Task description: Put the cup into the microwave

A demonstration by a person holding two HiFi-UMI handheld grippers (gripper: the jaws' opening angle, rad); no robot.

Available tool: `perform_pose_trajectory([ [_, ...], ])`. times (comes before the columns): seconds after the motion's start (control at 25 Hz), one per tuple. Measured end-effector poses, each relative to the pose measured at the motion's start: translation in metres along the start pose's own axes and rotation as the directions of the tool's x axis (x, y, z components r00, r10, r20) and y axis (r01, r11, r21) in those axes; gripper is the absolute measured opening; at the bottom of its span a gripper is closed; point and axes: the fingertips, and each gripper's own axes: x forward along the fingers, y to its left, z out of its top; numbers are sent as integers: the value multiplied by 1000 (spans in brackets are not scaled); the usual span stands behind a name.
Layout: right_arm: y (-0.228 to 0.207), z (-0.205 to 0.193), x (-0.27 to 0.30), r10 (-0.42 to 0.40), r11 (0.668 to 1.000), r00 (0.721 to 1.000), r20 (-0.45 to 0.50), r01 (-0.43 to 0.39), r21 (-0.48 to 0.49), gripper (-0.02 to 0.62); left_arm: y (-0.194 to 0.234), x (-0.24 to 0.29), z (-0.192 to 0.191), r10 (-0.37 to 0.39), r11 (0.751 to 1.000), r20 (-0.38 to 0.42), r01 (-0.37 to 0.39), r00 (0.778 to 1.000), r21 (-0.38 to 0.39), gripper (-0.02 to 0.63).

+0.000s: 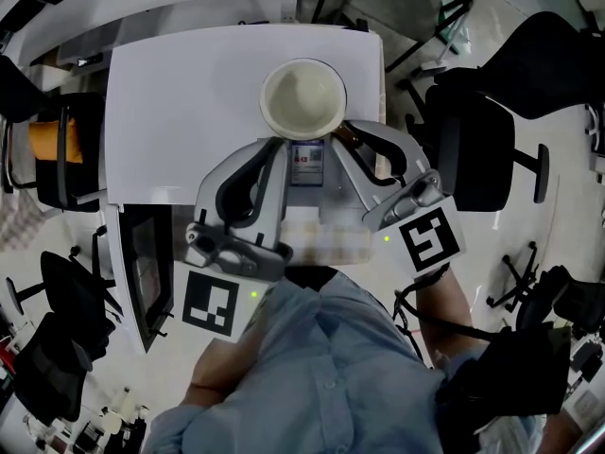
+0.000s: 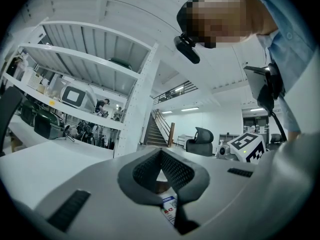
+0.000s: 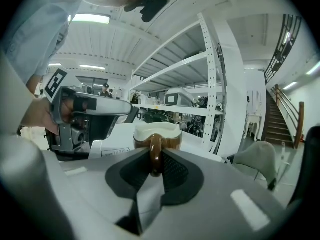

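A cup (image 1: 302,97), cream inside and brown outside, stands on the white top of the microwave (image 1: 180,93), near its front edge. My right gripper (image 1: 345,136) reaches it from the right, and in the right gripper view its pads are shut on the cup's brown handle (image 3: 156,156) below the cup body (image 3: 170,136). My left gripper (image 1: 279,149) points at the cup's near left side, its fingertips together and holding nothing. In the left gripper view (image 2: 161,156) only a sliver of the cup shows behind the jaws. The microwave's dark door (image 1: 142,268) hangs open at the lower left.
A printed sticker (image 1: 307,164) lies on the microwave top between the two grippers. Black office chairs stand at the right (image 1: 477,149) and the left (image 1: 57,149). White shelving (image 3: 215,84) rises behind the microwave. The person's body fills the bottom of the head view.
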Motion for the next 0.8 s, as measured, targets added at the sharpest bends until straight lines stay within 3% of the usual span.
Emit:
perform_pose_trajectory([
  [0.36,-1,4,-7,-26,998,1000,17,25,63,48,-8,-14,1,11,1000,2,-11,1000,25,5],
  [0.8,25,34,-24,-8,1000,995,100,7,14,48,-28,-57,14,50,997,32,-52,998,64,5],
])
